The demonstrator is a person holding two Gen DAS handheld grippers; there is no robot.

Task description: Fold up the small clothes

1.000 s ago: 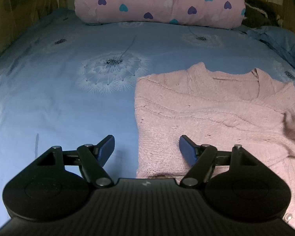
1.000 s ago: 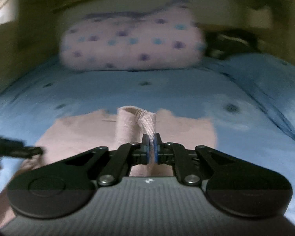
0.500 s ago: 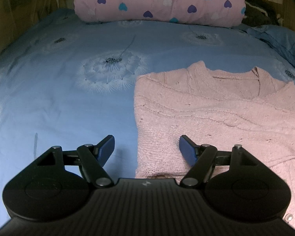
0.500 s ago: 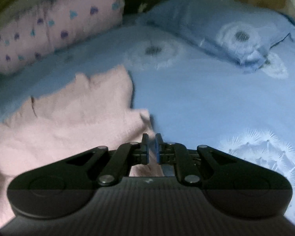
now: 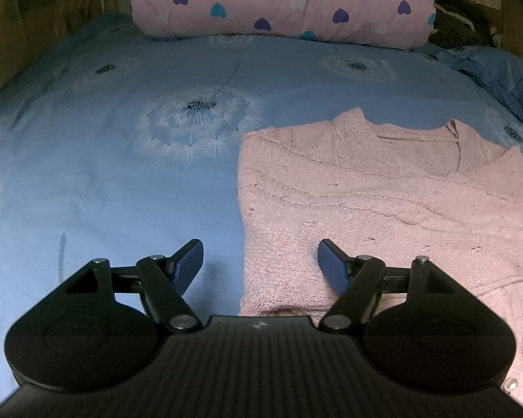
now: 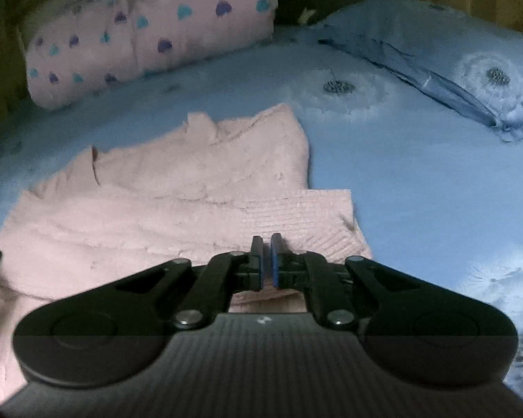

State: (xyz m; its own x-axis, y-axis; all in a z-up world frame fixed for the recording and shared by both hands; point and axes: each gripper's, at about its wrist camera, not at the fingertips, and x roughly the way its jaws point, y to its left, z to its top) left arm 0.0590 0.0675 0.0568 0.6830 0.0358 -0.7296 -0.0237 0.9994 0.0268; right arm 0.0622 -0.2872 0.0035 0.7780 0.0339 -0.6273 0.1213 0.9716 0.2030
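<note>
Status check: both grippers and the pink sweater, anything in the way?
Left gripper open, over sweater's near edge. Right gripper shut, low over the sleeve cuff; grip unclear. Nothing blocking.

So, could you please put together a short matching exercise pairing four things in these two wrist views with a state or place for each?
Things:
1. left gripper
2. right gripper
3. pink sweater
4. heart-print quilt

States or places:
A. rolled up at the far end of the bed
B. jaws wide apart, nothing between the pads
C. lying flat on the blue dandelion sheet
D. jaws shut, over a ribbed edge of the knit

Pairs: 1-B, 2-D, 3-C, 4-A
</note>
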